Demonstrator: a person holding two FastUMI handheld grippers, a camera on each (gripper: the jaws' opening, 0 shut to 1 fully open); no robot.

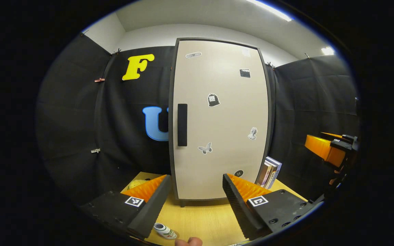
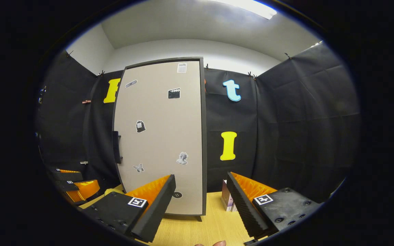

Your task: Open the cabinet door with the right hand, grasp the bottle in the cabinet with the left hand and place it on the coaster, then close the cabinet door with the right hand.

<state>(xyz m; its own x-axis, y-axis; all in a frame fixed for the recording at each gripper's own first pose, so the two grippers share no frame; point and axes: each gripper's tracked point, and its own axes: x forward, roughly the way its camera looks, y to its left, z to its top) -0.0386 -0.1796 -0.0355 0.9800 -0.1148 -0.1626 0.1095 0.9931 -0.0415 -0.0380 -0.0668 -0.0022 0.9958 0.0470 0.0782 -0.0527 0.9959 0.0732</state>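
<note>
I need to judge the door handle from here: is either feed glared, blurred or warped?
Left gripper view: sharp, evenly lit; ceiling light strip blown out; fisheye bows the cabinet door; handle clear. Right gripper view: brighter ceiling glare; door edges curve; handle seen edge-on, dim.

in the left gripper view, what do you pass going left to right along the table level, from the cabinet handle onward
Door handle → butterfly sticker → statue-head sticker → stack of books leaning beside the cabinet → the right gripper at the far right edge.
</note>
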